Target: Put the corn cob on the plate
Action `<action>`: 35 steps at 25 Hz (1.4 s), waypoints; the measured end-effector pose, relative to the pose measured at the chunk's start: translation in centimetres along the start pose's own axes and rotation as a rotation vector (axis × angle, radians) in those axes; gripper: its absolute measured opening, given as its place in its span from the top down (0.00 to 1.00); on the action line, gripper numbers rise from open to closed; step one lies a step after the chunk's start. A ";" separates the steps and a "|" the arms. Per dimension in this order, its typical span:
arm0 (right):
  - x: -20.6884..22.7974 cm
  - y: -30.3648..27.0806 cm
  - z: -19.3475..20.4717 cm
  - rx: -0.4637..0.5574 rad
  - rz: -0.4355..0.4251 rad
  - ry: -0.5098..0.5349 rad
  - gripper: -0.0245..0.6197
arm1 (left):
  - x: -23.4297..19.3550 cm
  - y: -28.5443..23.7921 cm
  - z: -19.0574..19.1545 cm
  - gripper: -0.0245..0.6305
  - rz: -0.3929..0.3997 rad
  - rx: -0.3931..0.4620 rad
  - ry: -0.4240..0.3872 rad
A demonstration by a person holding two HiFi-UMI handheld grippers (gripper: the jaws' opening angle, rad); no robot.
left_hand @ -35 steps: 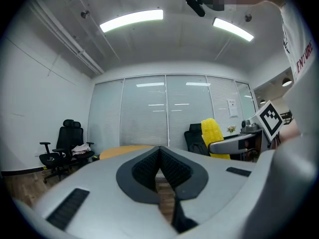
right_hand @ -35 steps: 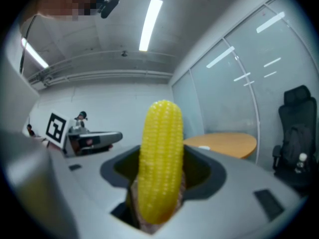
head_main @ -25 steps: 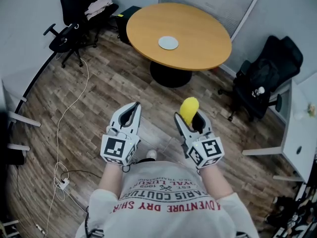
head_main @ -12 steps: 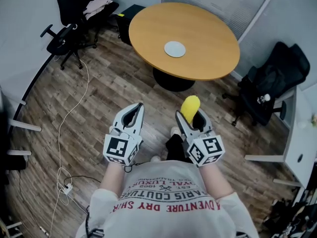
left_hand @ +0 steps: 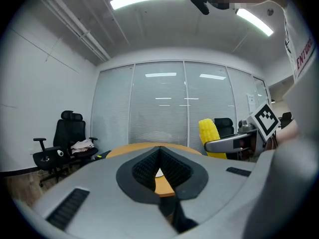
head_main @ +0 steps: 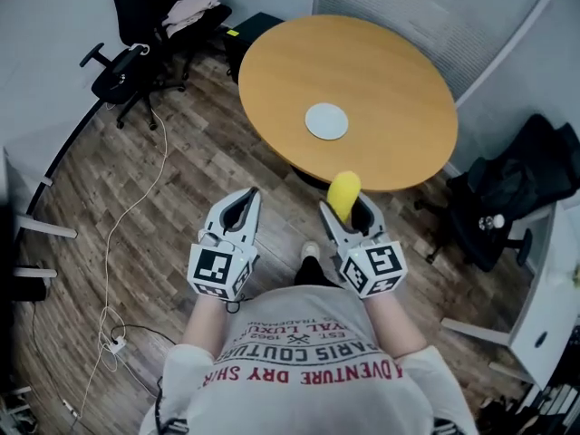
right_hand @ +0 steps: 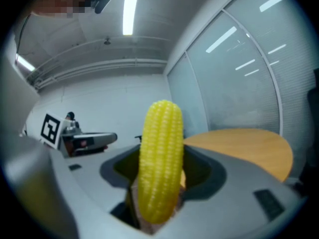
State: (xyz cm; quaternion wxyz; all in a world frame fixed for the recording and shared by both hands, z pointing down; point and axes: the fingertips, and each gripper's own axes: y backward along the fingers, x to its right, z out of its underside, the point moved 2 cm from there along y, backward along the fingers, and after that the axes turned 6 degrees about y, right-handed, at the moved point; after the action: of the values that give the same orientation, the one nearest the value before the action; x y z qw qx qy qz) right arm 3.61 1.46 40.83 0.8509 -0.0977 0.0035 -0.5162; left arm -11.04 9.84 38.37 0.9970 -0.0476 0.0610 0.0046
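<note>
A round wooden counter (head_main: 390, 71) is standing in an office, carrying a plate (head_main: 326, 120). The right claw (head_main: 349, 208) is clamping the corn cob (head_main: 343, 192) by its lower end, upright, well short of the plate. The left claw (head_main: 240, 205) is sitting closed and empty. The cob is looking light, stiff and ridged, so this low grip is likely holding securely.

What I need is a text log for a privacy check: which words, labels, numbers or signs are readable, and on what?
"ADVENTURE DRY SHIR": red print on the person's shirt, upside down in the head view, ends cut off.
"COUTURE": the line above it on the shirt; the smaller lines there are too blurred to read.
"ENTUR": the shirt again, in the left gripper view.
Left marker cube, right marker cube: patterns only, no letters.
</note>
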 end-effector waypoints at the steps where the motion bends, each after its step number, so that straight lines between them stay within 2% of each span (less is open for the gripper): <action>1: 1.2 -1.1 -0.3 -0.004 -0.009 -0.006 0.54 | -0.4 -1.4 -0.3 0.91 -0.010 -0.001 0.002; 9: 11.7 -7.6 -2.4 -0.014 -0.051 -0.024 0.54 | -1.4 -13.3 -2.8 0.91 -0.045 0.026 -0.012; 13: 15.2 -9.6 -2.2 -0.044 -0.037 -0.030 0.54 | -1.2 -18.0 -2.9 0.91 -0.008 0.015 -0.011; 18: 17.1 -12.0 -1.6 -0.071 0.007 -0.035 0.54 | -2.2 -21.6 -2.0 0.91 0.047 -0.012 0.002; 24: 19.9 -15.6 -1.2 -0.090 0.100 -0.081 0.54 | -4.8 -27.4 -1.9 0.91 0.148 -0.039 -0.004; 30: 22.2 -20.2 -1.8 -0.097 0.231 -0.138 0.54 | -8.6 -34.0 -2.9 0.91 0.289 -0.080 -0.023; 35: 23.5 -23.2 -0.3 -0.147 0.351 -0.198 0.54 | -11.1 -38.6 -2.6 0.91 0.418 -0.129 -0.037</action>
State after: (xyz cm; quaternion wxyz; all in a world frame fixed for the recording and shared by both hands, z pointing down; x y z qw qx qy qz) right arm -5.81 -29.60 46.71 0.9145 -0.2076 -0.0256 -0.3463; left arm -21.75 -28.84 40.76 0.9702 -0.0974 0.0510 0.2158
